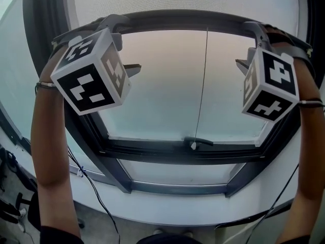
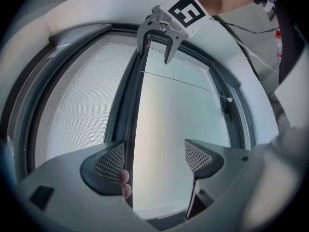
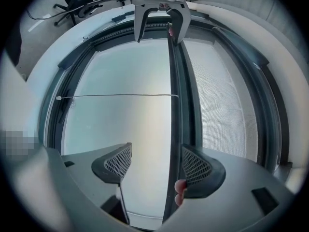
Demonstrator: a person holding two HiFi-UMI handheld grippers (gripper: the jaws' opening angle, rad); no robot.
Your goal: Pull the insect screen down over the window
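Left tool (image 2: 154,151), right tool (image 3: 156,149) both gaping wide, screen bar (image 1: 193,19) running along one jaw of each; insect screen (image 2: 72,105) mesh showing beyond bar; fingertips (image 3: 179,192) peeking behind.

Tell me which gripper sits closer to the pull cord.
The right gripper: the pull cord hangs close beside its open jaws, while the left gripper sits much farther along the screen bar.

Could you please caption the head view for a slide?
Left gripper and right gripper, jaws open, at the insect screen's dark pull bar near the top of the dark-framed window.
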